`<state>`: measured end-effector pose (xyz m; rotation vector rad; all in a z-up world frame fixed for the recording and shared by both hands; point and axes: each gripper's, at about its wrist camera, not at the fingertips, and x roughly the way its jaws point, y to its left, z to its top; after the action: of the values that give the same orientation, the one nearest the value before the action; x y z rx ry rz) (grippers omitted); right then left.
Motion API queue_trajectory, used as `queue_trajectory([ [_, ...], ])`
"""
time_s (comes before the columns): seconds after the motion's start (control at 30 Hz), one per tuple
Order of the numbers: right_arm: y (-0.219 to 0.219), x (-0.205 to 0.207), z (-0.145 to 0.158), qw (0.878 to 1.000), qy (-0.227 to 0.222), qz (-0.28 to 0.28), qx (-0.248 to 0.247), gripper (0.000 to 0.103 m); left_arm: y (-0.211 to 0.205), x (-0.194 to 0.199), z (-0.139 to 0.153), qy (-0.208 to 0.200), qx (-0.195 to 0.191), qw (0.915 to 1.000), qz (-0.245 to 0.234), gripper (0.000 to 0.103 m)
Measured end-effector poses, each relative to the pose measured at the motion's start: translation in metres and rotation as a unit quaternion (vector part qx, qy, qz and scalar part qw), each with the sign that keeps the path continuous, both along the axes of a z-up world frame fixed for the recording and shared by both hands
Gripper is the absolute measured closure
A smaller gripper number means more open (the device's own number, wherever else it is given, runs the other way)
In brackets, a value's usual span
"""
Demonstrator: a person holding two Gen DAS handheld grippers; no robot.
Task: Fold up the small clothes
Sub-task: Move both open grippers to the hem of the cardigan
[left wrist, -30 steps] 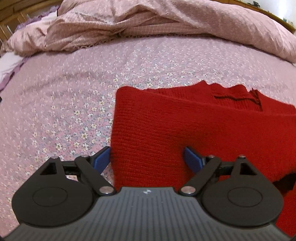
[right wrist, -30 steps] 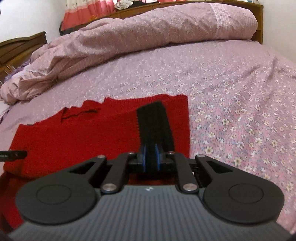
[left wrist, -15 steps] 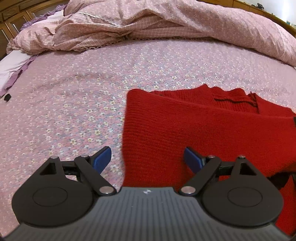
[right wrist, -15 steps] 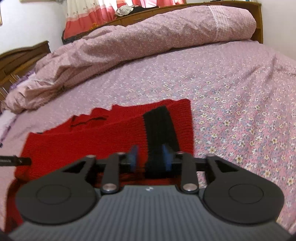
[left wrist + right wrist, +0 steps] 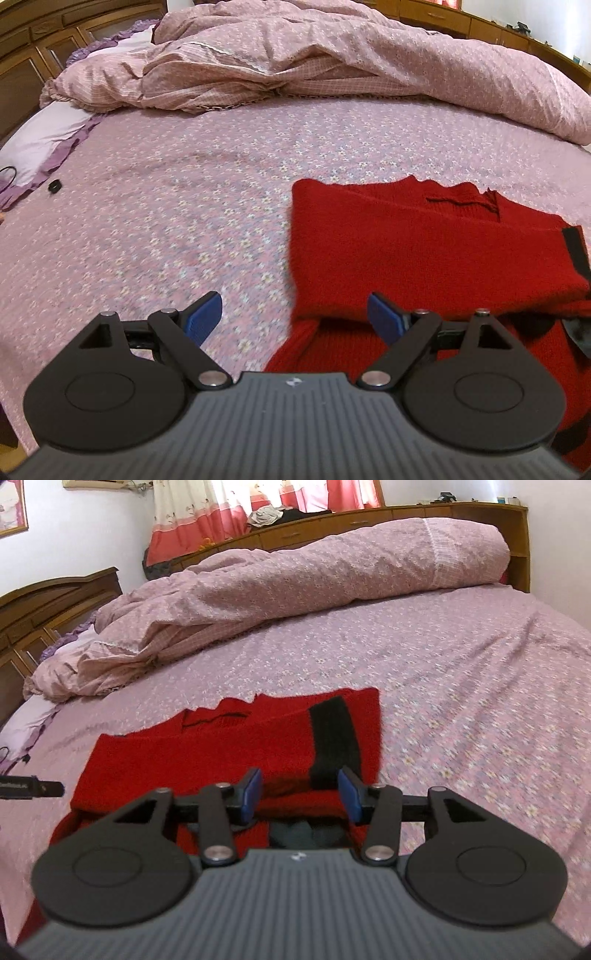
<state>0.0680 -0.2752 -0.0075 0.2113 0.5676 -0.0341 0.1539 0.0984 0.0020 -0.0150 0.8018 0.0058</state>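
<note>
On bedspread [image 5: 461, 686], seemingly folded red sweater [image 5: 207, 760].

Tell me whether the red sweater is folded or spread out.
Folded: the red sweater has an upper layer doubled over a lower one, its black band lying on top.

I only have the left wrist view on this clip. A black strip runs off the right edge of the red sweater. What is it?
Observer: In the right wrist view it is a black band knitted across the folded red sweater, near its right edge.
Operator: Is the right gripper holding that band?
Observer: No. The right gripper is open, its fingers apart on either side of the band's near end.
Operator: Anything beyond the sweater on that side?
Observer: Only bare floral bedsheet, with the rolled quilt along the wooden headboard shelf.
</note>
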Motion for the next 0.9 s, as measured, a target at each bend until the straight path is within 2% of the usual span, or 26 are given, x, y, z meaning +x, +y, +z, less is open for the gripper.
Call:
queue_trajectory([
  [0.27, -0.001, -0.039, -0.002, 1.000, 0.016, -0.008, -0.003, 0.055, 0.014, -0.044, 0.009, -0.006, -0.005, 1.0000, 0.002, 0.014],
  [0.6, 0.000, -0.082, -0.009, 0.999, 0.032, -0.010, -0.001, 0.054, 0.028, -0.093, 0.001, 0.003, -0.010, 0.9999, 0.009, 0.014],
  [0.73, -0.002, -0.099, -0.012, 0.999, 0.040, -0.011, 0.003, 0.046, 0.028, -0.107, -0.006, 0.011, -0.003, 0.9999, 0.004, 0.014],
  [0.9, -0.001, -0.115, -0.017, 0.999, 0.052, -0.007, -0.001, 0.045, 0.028, -0.124, -0.018, 0.024, 0.002, 0.9997, -0.008, 0.014],
])
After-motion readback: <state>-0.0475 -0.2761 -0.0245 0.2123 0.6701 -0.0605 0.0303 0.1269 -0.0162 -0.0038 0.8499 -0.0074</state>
